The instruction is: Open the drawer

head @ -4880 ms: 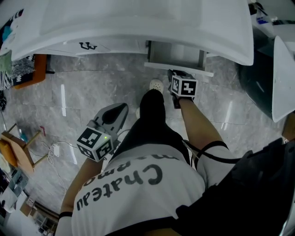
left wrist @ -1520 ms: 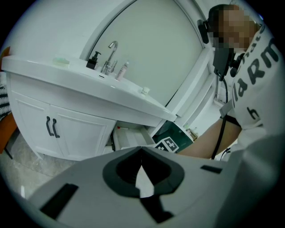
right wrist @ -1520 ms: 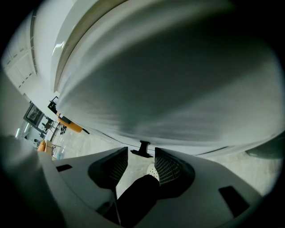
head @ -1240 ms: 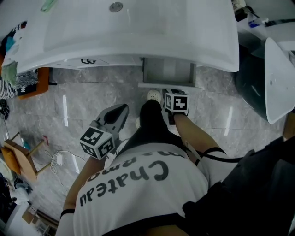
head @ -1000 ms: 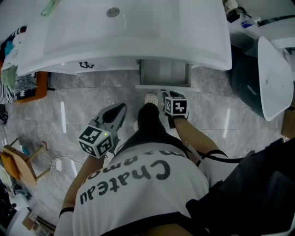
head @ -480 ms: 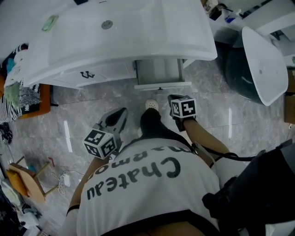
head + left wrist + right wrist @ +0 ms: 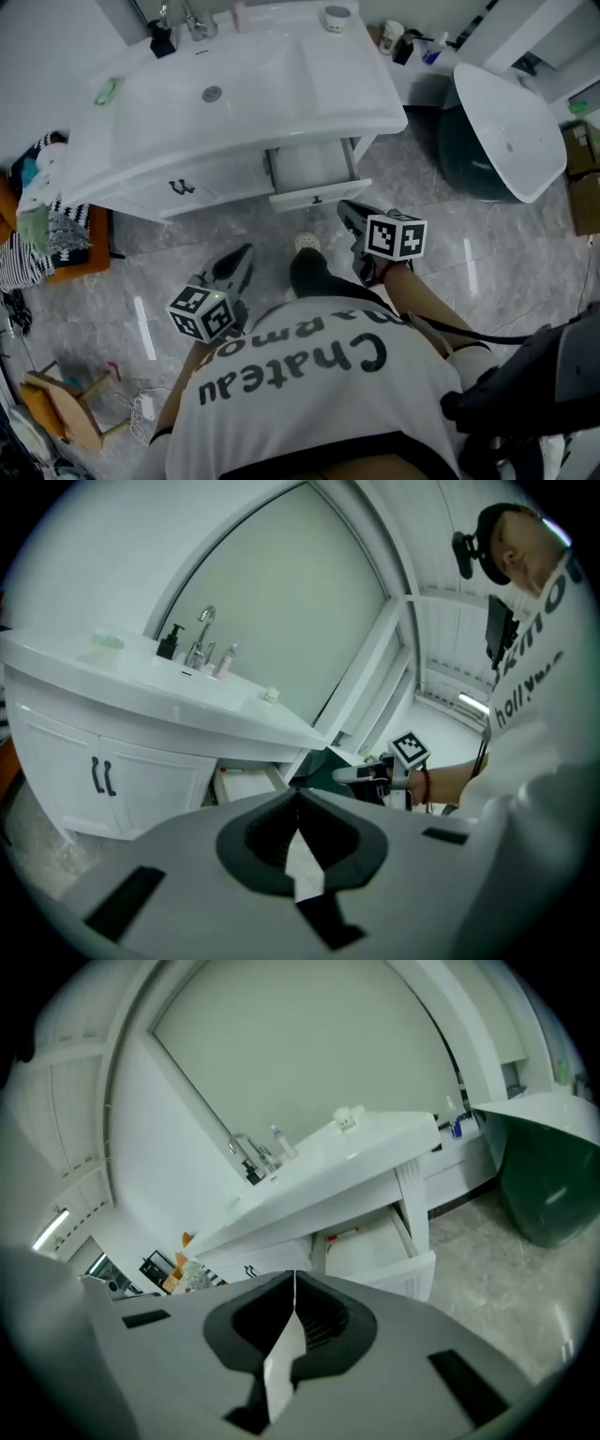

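Observation:
The white drawer (image 7: 315, 197) under the sink vanity (image 7: 234, 103) stands pulled out, its inside showing in the right gripper view as the drawer (image 7: 375, 1249). My right gripper (image 7: 348, 213) hangs in the air just in front of and right of the drawer front, apart from it. Its jaws are closing and meet with nothing between them in its own view (image 7: 294, 1279). My left gripper (image 7: 241, 255) is held low at the left, away from the cabinet, jaws together and empty (image 7: 298, 794). The left gripper view shows the right gripper (image 7: 361, 774) beside the drawer (image 7: 246, 785).
The vanity's double doors with dark handles (image 7: 178, 187) are closed left of the drawer. A dark green bin with a white lid (image 7: 492, 131) stands at the right. A faucet (image 7: 192, 19) and bottles sit on the basin's back. A wooden stool (image 7: 56, 412) stands at lower left.
My right gripper has let go of the drawer front, lifted and drawn back from it. The left gripper rose slightly. The view has risen, showing the whole basin; the drawer stays open.

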A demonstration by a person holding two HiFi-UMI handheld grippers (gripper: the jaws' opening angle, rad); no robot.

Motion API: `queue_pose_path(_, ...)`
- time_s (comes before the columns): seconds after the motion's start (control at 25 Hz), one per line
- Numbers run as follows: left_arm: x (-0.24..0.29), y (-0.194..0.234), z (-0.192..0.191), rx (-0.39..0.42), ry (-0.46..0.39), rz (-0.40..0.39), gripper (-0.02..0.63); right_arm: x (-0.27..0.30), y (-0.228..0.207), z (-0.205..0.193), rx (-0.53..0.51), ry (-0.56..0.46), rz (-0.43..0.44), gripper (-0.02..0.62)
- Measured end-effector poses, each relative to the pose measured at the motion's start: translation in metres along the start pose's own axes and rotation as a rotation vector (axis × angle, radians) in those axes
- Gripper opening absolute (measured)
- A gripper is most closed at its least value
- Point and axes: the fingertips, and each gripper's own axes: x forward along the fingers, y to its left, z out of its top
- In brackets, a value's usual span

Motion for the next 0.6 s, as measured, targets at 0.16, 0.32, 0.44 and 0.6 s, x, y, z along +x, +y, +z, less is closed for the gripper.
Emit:
queue_pose_path(0.16, -0.002, -0.023, 0.028, 0.010, -0.071, -0.078, 0.009, -0.032, 0.022, 0.035, -0.004, -0.139, 0.052, 0.011)
queue_pose_path(0.32, 0.003, -0.046, 0.046, 0.022, -0.132, -0.115, 0.009, -0.066, 0.046, 0.059, -0.089, -0.237, 0.119, 0.011)
queue_pose_path(0.44, 0.005, -0.061, 0.046, 0.016, -0.153, -0.106, 0.009, -0.082, 0.051, 0.060, -0.180, -0.241, 0.129, 0.011)
queue_pose_path(0.6, 0.002, -0.074, 0.042, 0.002, -0.172, -0.080, 0.009, -0.089, 0.048, 0.062, -0.202, -0.230, 0.169, 0.011)
